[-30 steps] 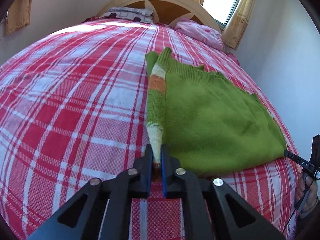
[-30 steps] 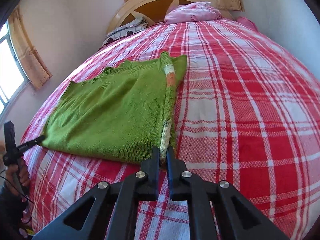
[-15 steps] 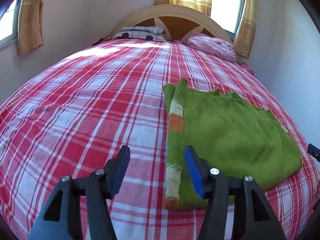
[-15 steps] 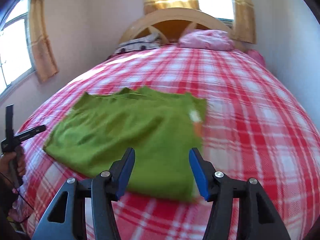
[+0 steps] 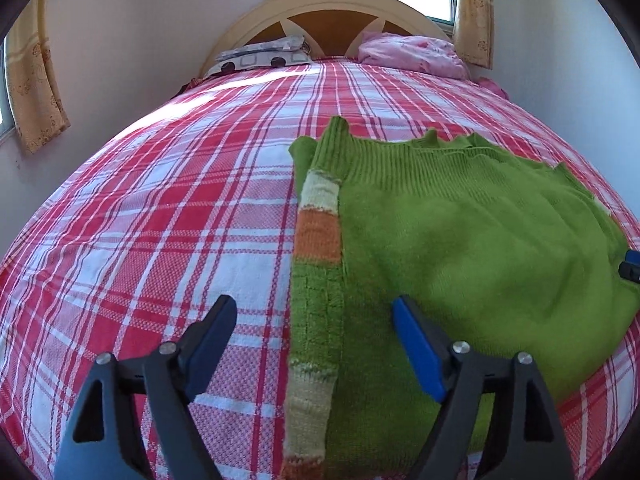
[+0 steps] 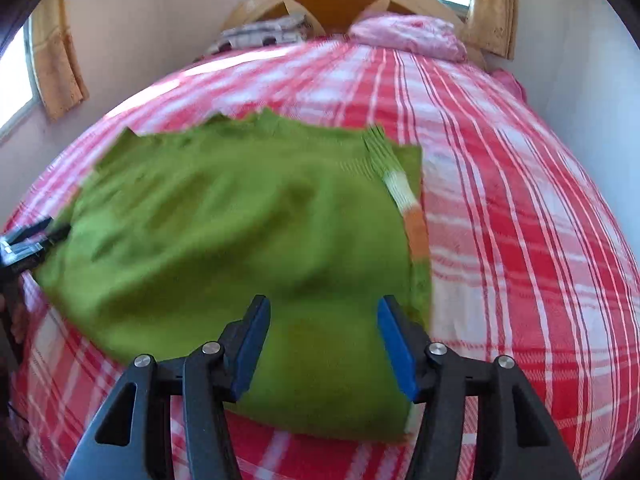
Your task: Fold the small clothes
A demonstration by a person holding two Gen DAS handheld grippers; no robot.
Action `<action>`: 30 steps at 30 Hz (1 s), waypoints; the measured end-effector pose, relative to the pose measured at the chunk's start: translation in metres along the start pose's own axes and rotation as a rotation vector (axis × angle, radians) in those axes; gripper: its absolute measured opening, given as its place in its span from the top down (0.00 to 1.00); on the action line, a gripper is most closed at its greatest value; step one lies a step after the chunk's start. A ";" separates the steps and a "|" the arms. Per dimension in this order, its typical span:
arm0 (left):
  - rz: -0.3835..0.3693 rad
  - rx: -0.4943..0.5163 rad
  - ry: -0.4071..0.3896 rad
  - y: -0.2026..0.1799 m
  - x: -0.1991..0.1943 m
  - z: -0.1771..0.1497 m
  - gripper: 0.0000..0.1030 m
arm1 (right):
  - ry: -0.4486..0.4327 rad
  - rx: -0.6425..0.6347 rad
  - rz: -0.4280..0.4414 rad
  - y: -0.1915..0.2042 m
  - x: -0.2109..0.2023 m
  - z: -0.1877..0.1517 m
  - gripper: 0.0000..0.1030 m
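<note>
**Both jaws let go of the striped sleeve**

Released a second ago, the striped sleeve (image 5: pixel 316 280) now lies along the left edge of the green sweater (image 5: pixel 460 248). The left gripper (image 5: pixel 314 344) hangs over that sleeve with jaws wide and empty; the right gripper (image 6: pixel 324 340) hovers over the sweater's near hem, equally wide, its view blurred. The sweater rests flat on the plaid bed (image 5: pixel 160 220), sleeve folded in along the body. By my reading, one sleeve fold is done; folding the body in half remains. No container is visible; pillows (image 5: pixel 412 54) sit at the headboard.
</note>
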State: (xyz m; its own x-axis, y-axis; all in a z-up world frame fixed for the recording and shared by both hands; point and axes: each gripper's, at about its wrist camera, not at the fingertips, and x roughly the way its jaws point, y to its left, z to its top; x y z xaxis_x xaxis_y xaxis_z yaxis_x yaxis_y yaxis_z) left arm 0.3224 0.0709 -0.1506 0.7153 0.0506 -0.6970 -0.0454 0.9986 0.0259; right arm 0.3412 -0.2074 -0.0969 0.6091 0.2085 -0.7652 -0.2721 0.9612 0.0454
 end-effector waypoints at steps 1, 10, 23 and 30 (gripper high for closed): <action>-0.008 -0.008 0.005 0.001 0.001 0.000 0.18 | -0.019 -0.015 0.012 0.005 0.001 0.010 0.44; -0.085 -0.132 0.064 0.018 0.010 -0.003 0.06 | 0.066 0.140 0.001 -0.037 0.078 0.057 0.46; -0.082 -0.126 0.069 0.014 0.011 -0.002 0.05 | 0.084 -0.222 -0.042 0.089 0.070 0.045 0.44; -0.095 -0.159 0.062 0.021 0.012 -0.003 0.04 | 0.068 0.052 -0.083 0.039 0.091 0.069 0.38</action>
State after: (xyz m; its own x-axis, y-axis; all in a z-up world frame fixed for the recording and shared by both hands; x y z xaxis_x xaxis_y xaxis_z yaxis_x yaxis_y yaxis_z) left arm 0.3278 0.0927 -0.1601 0.6773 -0.0495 -0.7340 -0.0932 0.9839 -0.1524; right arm 0.4373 -0.1389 -0.1202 0.5757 0.1173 -0.8092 -0.1830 0.9830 0.0123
